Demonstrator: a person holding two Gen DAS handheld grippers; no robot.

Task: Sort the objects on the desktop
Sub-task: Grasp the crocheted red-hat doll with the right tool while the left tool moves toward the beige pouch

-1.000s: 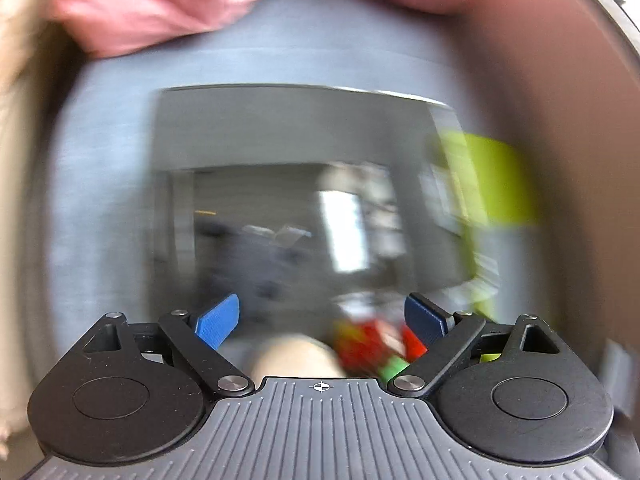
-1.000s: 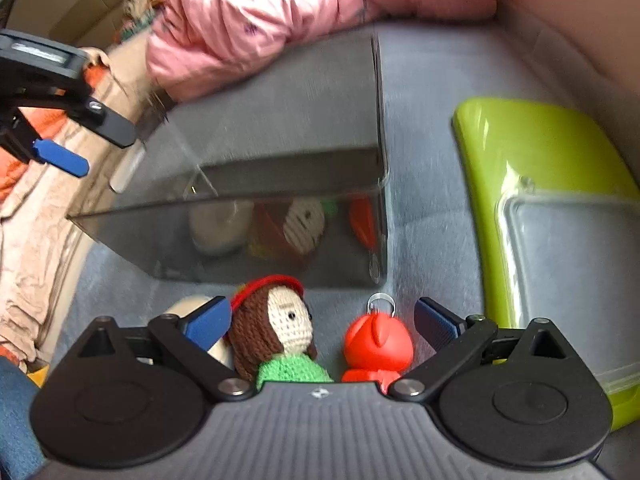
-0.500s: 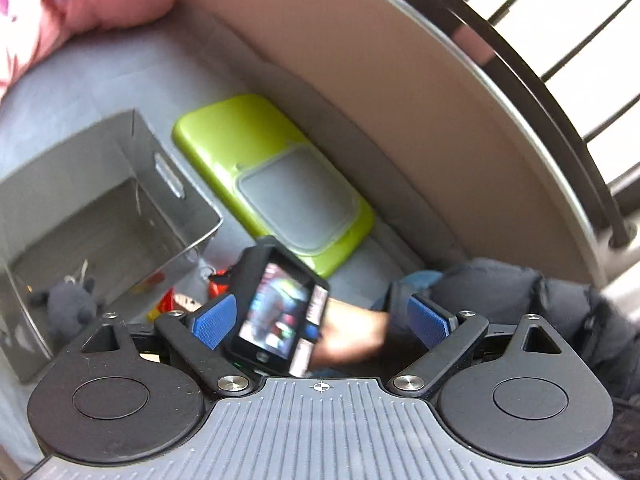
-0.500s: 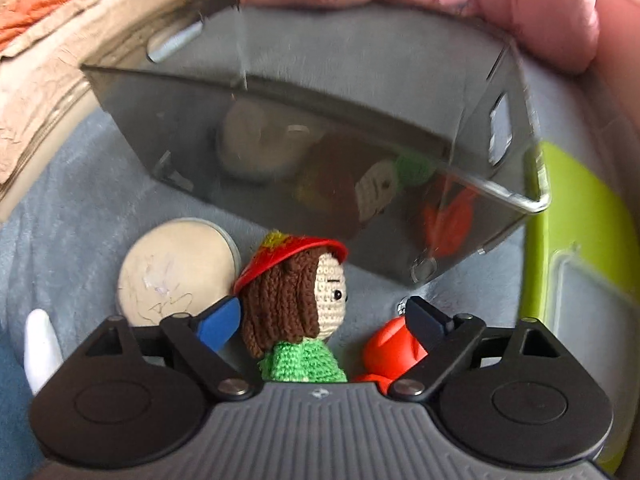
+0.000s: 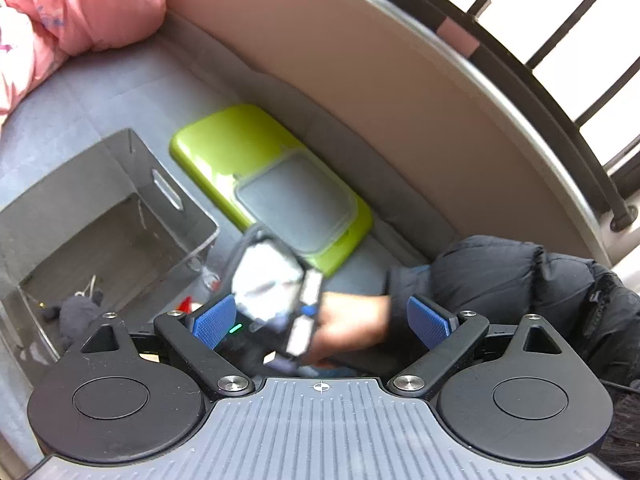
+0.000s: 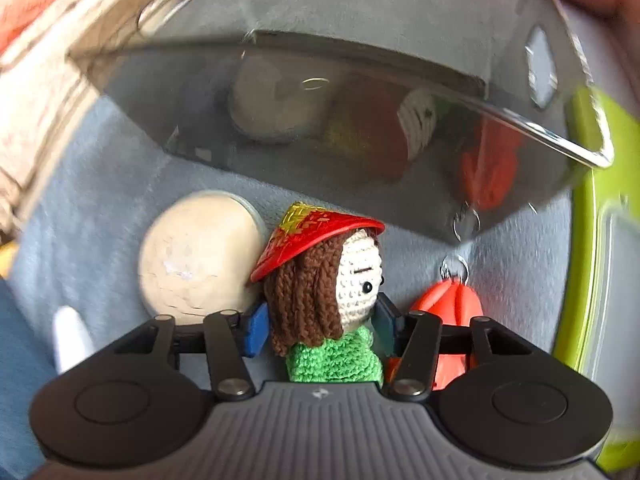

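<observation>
Right gripper [image 6: 318,330] jaws have closed on one crochet doll [image 6: 332,300]; left gripper [image 5: 320,320] jaws gape, empty.

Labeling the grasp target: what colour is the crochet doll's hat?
Red with a yellow patch on top; crochet doll's hat shows best in the right wrist view.
</observation>
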